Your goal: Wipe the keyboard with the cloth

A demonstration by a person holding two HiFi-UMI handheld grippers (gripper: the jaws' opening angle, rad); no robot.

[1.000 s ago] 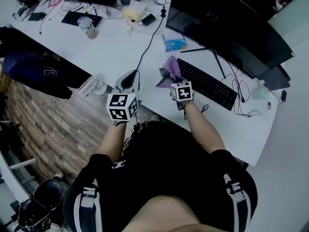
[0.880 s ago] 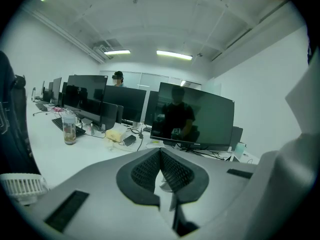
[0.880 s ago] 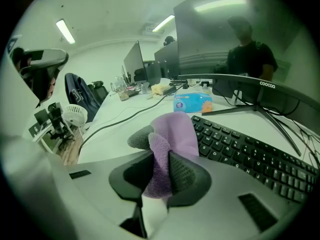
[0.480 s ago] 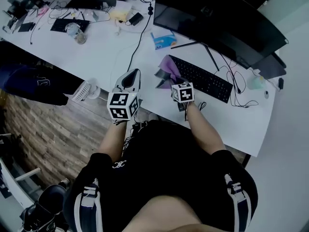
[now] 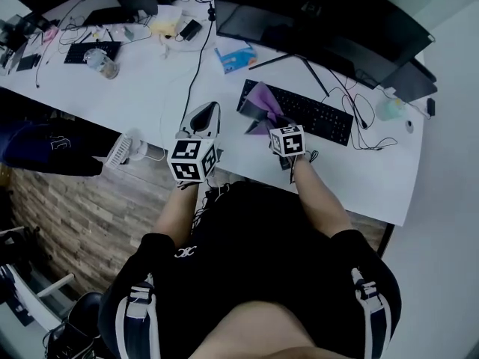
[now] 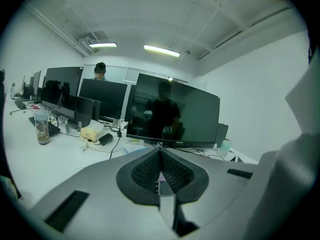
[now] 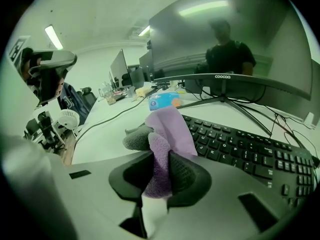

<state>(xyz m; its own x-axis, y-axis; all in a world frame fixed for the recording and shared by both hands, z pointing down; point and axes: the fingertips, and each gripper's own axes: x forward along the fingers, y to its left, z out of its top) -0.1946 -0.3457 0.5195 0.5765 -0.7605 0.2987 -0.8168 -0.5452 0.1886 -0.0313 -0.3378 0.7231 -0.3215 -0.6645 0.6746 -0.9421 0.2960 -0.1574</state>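
The right gripper (image 7: 159, 171) is clamped on the purple cloth (image 7: 167, 126). The cloth bunches up out of its jaws and hangs just ahead of them, over the left end of the keyboard (image 7: 245, 146); whether it touches the keys cannot be made out. The keyboard runs off ahead and to this gripper's right, in front of the stand of a dark monitor (image 7: 225, 44). A blue box (image 7: 163, 100) lies farther ahead, beyond the cloth. The left gripper (image 6: 160, 173) is held to the left of the right one, at the desk (image 5: 150, 88) edge. Its jaws are pressed together with nothing between them, and it is apart from both cloth and keyboard.
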